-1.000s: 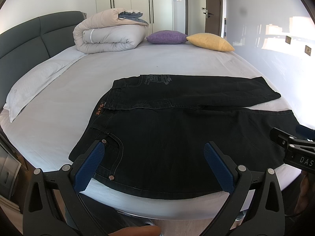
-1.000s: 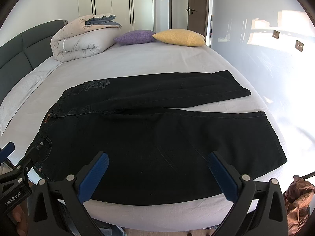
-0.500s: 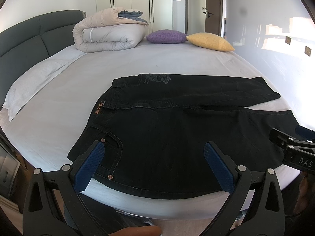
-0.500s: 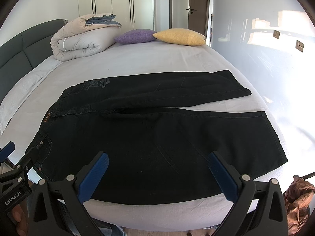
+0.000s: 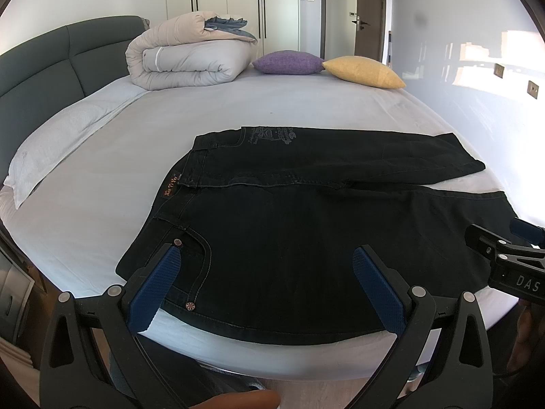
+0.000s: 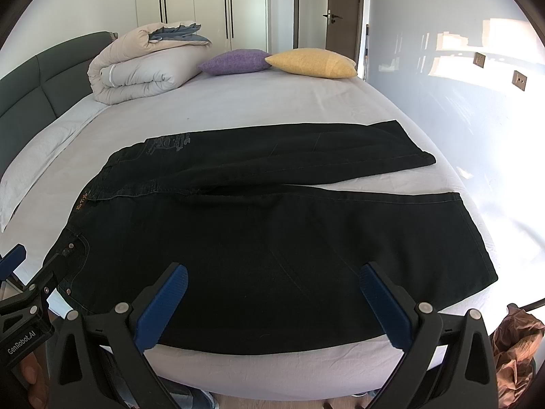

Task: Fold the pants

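Black jeans (image 5: 306,225) lie spread flat on the white bed (image 5: 238,112), waistband to the left, both legs running right, the far leg angled away from the near one. They also show in the right wrist view (image 6: 272,238). My left gripper (image 5: 269,266) is open and empty, held above the near hip pocket area at the bed's front edge. My right gripper (image 6: 272,283) is open and empty above the near leg. The right gripper shows at the right edge of the left wrist view (image 5: 504,259); the left gripper shows at the left edge of the right wrist view (image 6: 24,286).
A rolled duvet (image 5: 190,58), a purple cushion (image 5: 289,63) and a yellow cushion (image 5: 364,71) lie at the far side of the bed. A white pillow (image 5: 64,136) and grey headboard (image 5: 41,64) are on the left. A brown bag (image 6: 514,347) sits on the floor, right.
The view has barely shifted; the jeans lie as before and both grippers stay open in about the same place.
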{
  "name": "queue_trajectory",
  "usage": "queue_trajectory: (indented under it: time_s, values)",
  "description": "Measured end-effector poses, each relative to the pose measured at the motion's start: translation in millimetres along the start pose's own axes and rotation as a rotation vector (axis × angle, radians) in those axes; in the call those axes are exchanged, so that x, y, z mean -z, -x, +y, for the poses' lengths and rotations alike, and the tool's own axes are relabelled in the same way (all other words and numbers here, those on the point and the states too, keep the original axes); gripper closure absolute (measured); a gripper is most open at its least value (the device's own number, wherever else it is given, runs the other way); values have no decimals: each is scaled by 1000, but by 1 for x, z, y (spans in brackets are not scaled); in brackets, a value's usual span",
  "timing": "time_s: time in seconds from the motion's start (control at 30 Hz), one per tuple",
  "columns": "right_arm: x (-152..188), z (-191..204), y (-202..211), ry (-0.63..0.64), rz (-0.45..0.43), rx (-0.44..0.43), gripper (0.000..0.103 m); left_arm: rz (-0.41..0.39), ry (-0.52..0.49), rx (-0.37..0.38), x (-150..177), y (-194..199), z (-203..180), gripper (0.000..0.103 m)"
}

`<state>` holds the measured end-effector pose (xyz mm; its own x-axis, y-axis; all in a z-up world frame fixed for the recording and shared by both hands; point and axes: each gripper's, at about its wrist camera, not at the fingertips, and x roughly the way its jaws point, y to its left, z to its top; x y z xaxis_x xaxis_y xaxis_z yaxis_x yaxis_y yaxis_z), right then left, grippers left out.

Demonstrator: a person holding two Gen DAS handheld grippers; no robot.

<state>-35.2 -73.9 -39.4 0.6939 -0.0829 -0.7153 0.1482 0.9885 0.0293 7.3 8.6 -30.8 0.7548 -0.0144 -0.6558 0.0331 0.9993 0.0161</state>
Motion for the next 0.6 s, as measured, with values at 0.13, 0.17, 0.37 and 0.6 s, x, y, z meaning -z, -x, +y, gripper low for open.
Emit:
queue_trajectory:
  time_s: [0.13, 0.17, 0.37, 0.6]
  values:
    - [1, 0, -1, 2, 3, 0, 0, 3, 2, 4, 1, -1, -1, 0]
    - [2, 0, -1, 2, 4, -1, 0, 5, 3, 4, 1, -2, 0, 0]
    - [3, -4, -5, -7, 20, -9, 0, 1, -31, -33, 2, -3, -5, 0]
    - [3, -15, -9, -20, 25, -33, 0, -103, -149, -117, 12, 7, -26, 0]
